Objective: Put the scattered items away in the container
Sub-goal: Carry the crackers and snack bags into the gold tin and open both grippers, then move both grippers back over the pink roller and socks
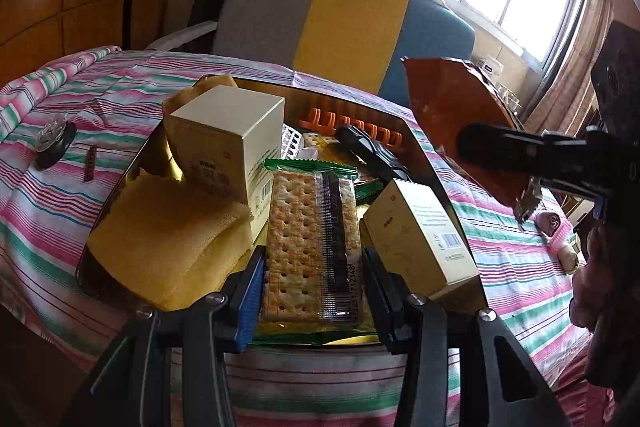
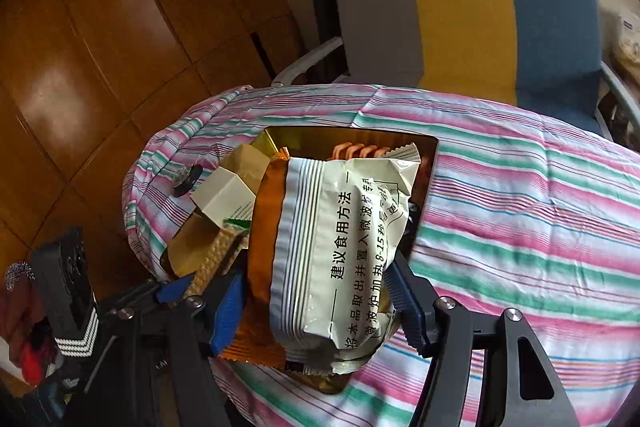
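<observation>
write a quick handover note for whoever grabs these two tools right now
Left tool: shut on the cracker pack, which sits in the gold tray.
Right tool: shut on an orange and white snack pouch, held up above the tray.
In the tray already: two cream boxes, yellow sponges, an orange comb-like rack, a black item I cannot identify.
Left on the striped cloth: a small black disc and a small brown stick to the tray's left, plus a pink item on the right.
Next: probably drop the pouch in, then collect those.
</observation>
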